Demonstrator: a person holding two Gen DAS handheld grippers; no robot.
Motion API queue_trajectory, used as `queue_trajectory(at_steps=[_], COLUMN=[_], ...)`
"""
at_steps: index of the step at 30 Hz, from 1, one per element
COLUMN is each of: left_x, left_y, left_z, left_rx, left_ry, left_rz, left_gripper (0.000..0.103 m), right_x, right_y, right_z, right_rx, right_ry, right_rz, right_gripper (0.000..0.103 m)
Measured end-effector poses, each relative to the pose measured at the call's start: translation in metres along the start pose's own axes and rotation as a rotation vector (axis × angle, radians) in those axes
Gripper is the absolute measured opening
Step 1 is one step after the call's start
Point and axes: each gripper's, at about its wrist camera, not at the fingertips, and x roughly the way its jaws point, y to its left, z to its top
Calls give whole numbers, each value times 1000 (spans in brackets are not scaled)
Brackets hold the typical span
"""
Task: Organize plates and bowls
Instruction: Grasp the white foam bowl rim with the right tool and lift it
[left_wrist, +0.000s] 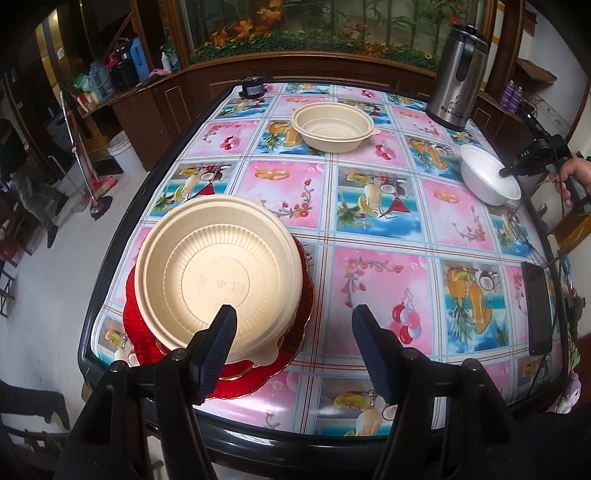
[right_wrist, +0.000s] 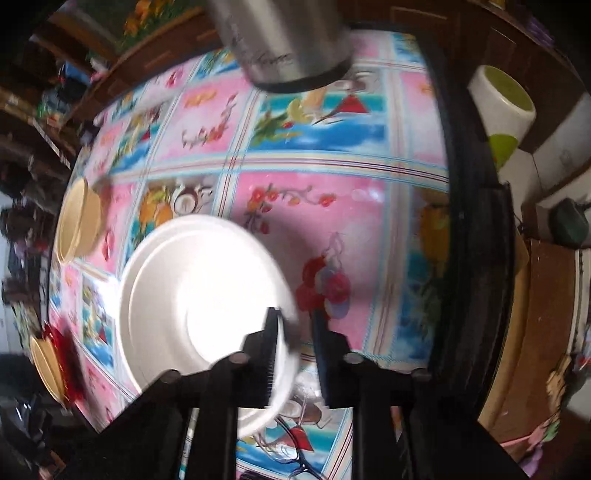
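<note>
A beige bowl (left_wrist: 218, 273) sits on a stack of red plates (left_wrist: 240, 384) at the table's near left corner. My left gripper (left_wrist: 293, 321) hangs open over it, with one finger above the bowl's inside and the other above the tablecloth. A second beige bowl (left_wrist: 332, 125) stands at the far middle. Near the right edge is a white bowl (left_wrist: 487, 177), which fills the blurred right wrist view (right_wrist: 207, 302). My right gripper (right_wrist: 295, 325) is shut on its rim, one finger inside and one outside. In the left wrist view the right gripper (left_wrist: 504, 171) reaches into it, held by a hand (left_wrist: 569, 177).
A steel kettle (left_wrist: 458, 74) stands at the far right corner, just behind the white bowl. A black phone (left_wrist: 539, 306) lies along the right edge, and glasses (right_wrist: 295, 454) lie near it. The table's black rim (left_wrist: 295, 439) is close below my left gripper.
</note>
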Motion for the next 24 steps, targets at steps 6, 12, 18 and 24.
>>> queue_trajectory(at_steps=[6,12,18,24], left_x=[2,8,12,22], left_y=[-3,-3,-9,-17], left_z=[3,8,18,38], left_rx=[3,10,46,61], left_ry=[-6,-8,-12,0], left_rz=[-9,-40,-82,-166], left_gripper=[64,64,64,64], right_x=[0,5,12,23], right_y=[50,115,168,192], right_z=[16,14,-17,-64], right_rx=[-150,-277,-327,-276], right_ry=[29,66,98,108], right_rz=[-26,-65,-70,5], right_gripper=[9,9,9,9])
